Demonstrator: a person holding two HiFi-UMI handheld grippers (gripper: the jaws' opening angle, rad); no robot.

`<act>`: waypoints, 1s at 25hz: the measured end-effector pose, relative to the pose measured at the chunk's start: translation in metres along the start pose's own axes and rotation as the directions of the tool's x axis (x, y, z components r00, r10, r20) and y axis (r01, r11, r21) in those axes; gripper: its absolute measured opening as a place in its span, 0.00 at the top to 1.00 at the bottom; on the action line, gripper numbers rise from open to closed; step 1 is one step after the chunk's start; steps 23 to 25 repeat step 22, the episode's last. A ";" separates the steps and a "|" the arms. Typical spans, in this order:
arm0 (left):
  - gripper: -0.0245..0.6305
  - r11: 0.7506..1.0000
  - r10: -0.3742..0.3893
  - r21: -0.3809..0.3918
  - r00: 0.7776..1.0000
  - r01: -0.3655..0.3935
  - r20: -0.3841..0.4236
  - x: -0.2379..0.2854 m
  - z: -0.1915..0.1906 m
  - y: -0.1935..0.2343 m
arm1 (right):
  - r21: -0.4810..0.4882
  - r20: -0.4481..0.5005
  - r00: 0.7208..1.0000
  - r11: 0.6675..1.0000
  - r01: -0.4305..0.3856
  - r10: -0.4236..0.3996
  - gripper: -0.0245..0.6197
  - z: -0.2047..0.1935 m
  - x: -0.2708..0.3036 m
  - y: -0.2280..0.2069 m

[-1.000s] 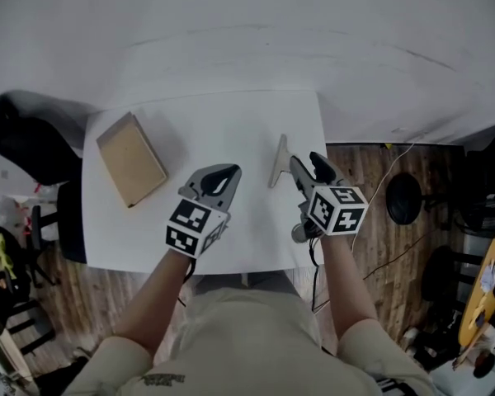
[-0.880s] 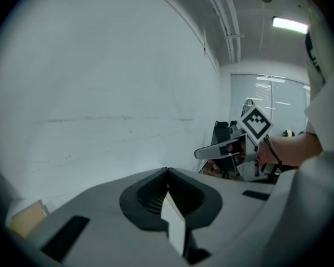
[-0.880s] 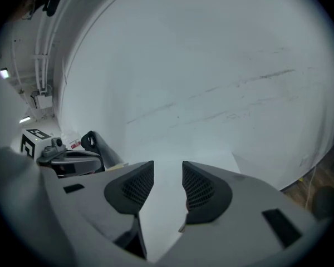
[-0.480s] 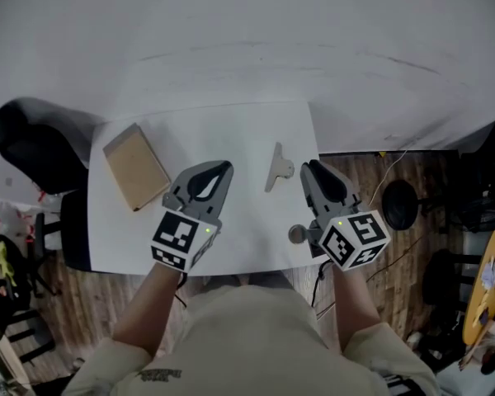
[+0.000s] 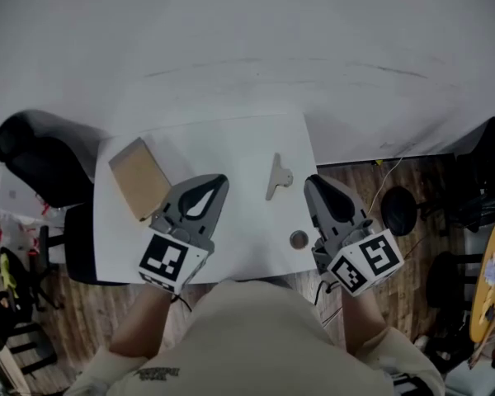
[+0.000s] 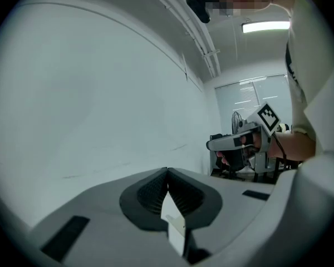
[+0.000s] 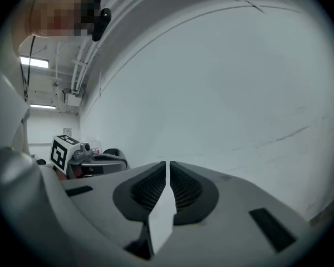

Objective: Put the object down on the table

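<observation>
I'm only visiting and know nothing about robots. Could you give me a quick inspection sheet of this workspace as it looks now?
Surface: white table, mostly bare.
Job's things: beige clip-shaped piece lies on the table, apart from both grippers.
Clutter: tan box at the left; small round brown piece near the front right edge.
Grippers: left gripper shut, empty; right gripper jaws just closed, nothing between them.
Cables: thin cable on the floor at the right.
Surroundings: white wall, wooden floor, black chair at the left.
</observation>
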State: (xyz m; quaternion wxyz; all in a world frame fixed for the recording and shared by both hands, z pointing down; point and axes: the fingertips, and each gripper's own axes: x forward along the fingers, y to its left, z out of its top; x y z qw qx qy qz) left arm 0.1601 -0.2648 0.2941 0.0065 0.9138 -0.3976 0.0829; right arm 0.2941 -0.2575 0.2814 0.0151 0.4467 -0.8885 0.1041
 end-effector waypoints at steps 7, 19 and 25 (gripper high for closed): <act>0.93 0.999 0.030 -0.035 1.000 -0.030 0.008 -0.027 0.004 0.000 | -0.068 -0.007 1.000 0.998 0.005 -0.005 0.90 0.009 -0.011 0.018; 0.93 0.998 0.030 -0.055 1.000 -0.030 -0.003 -0.031 0.000 -0.006 | -0.057 -0.042 0.999 0.998 0.000 -0.002 0.90 -0.006 -0.011 0.028; 0.93 0.998 0.022 -0.058 1.000 -0.022 -0.001 -0.030 -0.001 -0.010 | -0.052 -0.036 0.999 0.999 0.005 -0.007 0.90 -0.006 -0.013 0.026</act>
